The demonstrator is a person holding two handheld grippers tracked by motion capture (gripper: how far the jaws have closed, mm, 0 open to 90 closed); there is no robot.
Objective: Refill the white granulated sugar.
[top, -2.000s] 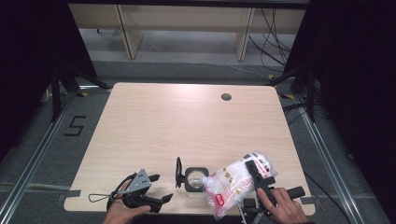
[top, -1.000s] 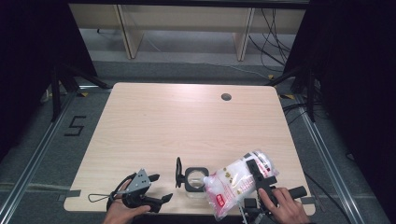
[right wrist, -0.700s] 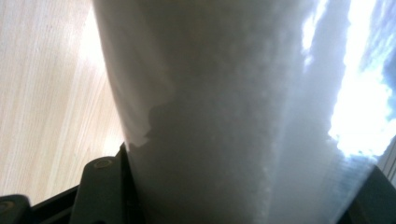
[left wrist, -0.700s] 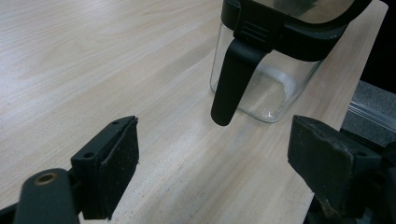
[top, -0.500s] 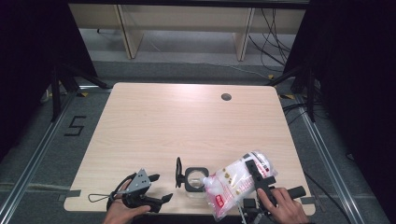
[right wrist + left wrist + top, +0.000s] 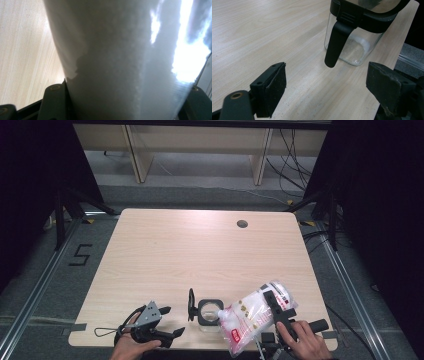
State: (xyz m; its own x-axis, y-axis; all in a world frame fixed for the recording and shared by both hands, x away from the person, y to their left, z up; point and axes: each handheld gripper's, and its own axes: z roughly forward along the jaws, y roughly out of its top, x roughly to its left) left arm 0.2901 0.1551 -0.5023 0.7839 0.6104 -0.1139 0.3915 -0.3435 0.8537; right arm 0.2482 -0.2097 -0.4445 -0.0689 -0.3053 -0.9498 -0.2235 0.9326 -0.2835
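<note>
A clear glass jar (image 6: pixel 208 314) with a black rim stands near the table's front edge, its black lid (image 6: pixel 191 304) swung open to the left. A clear plastic bag of white granules (image 6: pixel 252 316) is tilted over it, one corner at the jar's mouth. My right gripper (image 6: pixel 279 312) is shut on the bag's upper end. In the right gripper view the bag (image 6: pixel 125 57) sits between the two jaws of that gripper (image 6: pixel 125 102). My left gripper (image 6: pixel 167 321) lies low on the table left of the jar, open and holding nothing. In its own view the left gripper (image 6: pixel 327 83) faces the jar (image 6: pixel 352 45) with the lid's flap hanging down.
The light wooden table (image 6: pixel 200 255) has a round cable hole (image 6: pixel 242 224) at the back right. Its front edge runs just below both hands. Dark stands and cables stand on the floor around it.
</note>
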